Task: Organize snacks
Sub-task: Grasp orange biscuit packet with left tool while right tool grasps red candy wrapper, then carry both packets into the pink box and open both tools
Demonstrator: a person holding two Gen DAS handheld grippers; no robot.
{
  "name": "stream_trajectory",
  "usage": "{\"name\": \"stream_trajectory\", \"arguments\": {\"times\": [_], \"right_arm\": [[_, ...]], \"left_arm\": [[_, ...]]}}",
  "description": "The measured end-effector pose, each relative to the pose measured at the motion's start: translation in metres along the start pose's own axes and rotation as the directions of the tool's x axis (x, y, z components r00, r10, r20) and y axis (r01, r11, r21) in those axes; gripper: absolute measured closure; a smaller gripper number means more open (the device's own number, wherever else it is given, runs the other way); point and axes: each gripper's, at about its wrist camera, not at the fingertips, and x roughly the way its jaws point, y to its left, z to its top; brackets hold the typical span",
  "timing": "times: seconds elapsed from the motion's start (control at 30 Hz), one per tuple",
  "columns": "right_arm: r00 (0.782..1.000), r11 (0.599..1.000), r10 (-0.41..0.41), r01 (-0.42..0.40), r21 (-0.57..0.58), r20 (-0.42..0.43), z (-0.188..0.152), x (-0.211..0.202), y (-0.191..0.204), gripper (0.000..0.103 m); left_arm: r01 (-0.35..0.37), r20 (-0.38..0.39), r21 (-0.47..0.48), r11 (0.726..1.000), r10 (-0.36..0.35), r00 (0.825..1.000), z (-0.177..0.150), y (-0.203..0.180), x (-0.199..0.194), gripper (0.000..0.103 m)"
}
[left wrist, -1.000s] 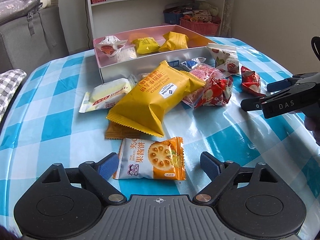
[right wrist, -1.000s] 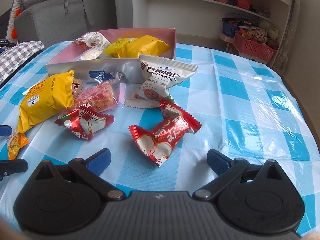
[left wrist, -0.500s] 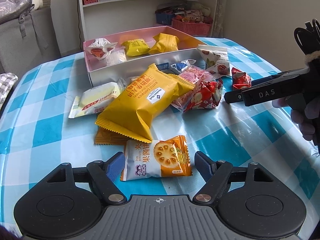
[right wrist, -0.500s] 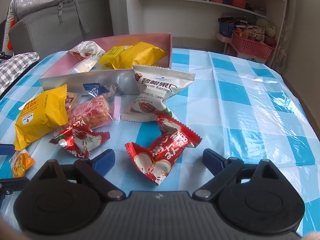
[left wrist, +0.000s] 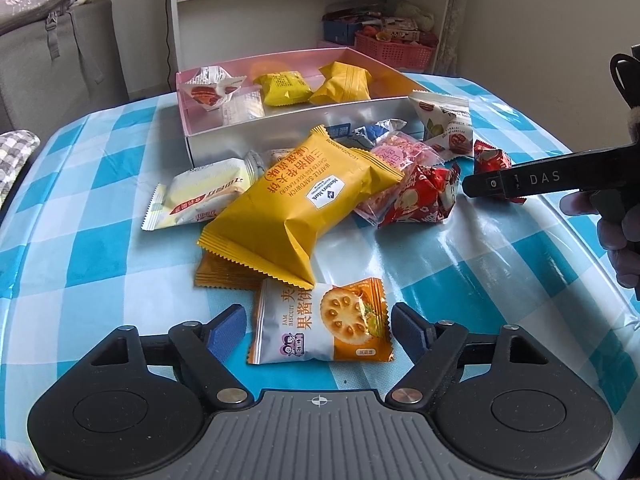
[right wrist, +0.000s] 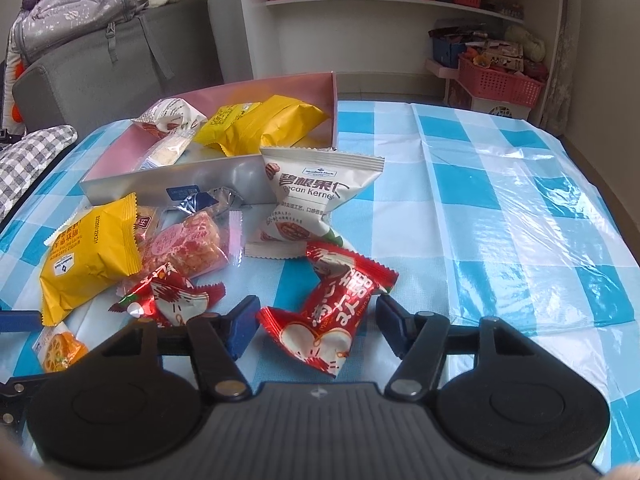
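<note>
Orange "JAM BISCUIT" packet (left wrist: pixel 320 326) | left fingers (left wrist: pixel 224 330) closing, untouched | right fingers (right wrist: pixel 240 326) closing round red packet (right wrist: pixel 328 326)

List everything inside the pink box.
Inside the pink box: a white nut packet, a clear wrapped bar and two yellow packets. Its near wall hides the floor just behind it, so anything lying there cannot be seen.

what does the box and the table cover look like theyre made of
Box: likely thin cardboard, matte pink inside, pale grey outside; its walls are flat with sharp folded corners.
Table cover: looks like glossy plastic sheet; bright glare and fine wrinkles show on the blue-and-white checks.
</note>
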Motion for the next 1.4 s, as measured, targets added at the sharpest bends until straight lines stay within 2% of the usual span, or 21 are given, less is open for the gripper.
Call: {"name": "stream_trajectory", "arguments": {"times": [0.17,0.23,0.4,0.53,1.0,1.4], "right_arm": [[1.0,1.0,-0.002,0.002,-0.008,-0.003,0.001,-0.001,0.002,0.059],[1.0,1.0,0.004,-0.004,-0.01,-0.001,0.003,-0.003,0.003,0.061],[1.0,1.0,0.011,-0.011,-0.015,-0.011,0.005,-0.005,0.005,0.066],[1.0,1.0,0.018,-0.018,-0.021,-0.015,0.007,-0.008,0.007,0.077],[0.999,0.999,0.03,-0.031,-0.031,-0.012,0.012,-0.024,0.015,0.08],[0.998,0.998,0.055,-0.055,-0.029,0.001,0.022,-0.043,0.024,0.08]], "left_arm": [[-0.012,-0.006,0.008,1.0,0.012,1.0,0.0,-0.002,-0.001,0.036],[-0.016,-0.01,0.01,1.0,0.016,1.0,0.0,-0.002,-0.002,0.044],[-0.015,-0.02,0.01,1.0,0.015,1.0,0.001,-0.002,-0.004,0.046],[-0.012,-0.015,0.02,1.0,0.013,1.0,0.002,-0.004,-0.008,0.046],[0.028,-0.004,0.038,0.999,-0.028,1.0,0.008,-0.014,-0.025,0.047],[0.086,0.042,0.079,0.993,-0.089,0.995,0.018,-0.036,-0.045,0.047]]}}
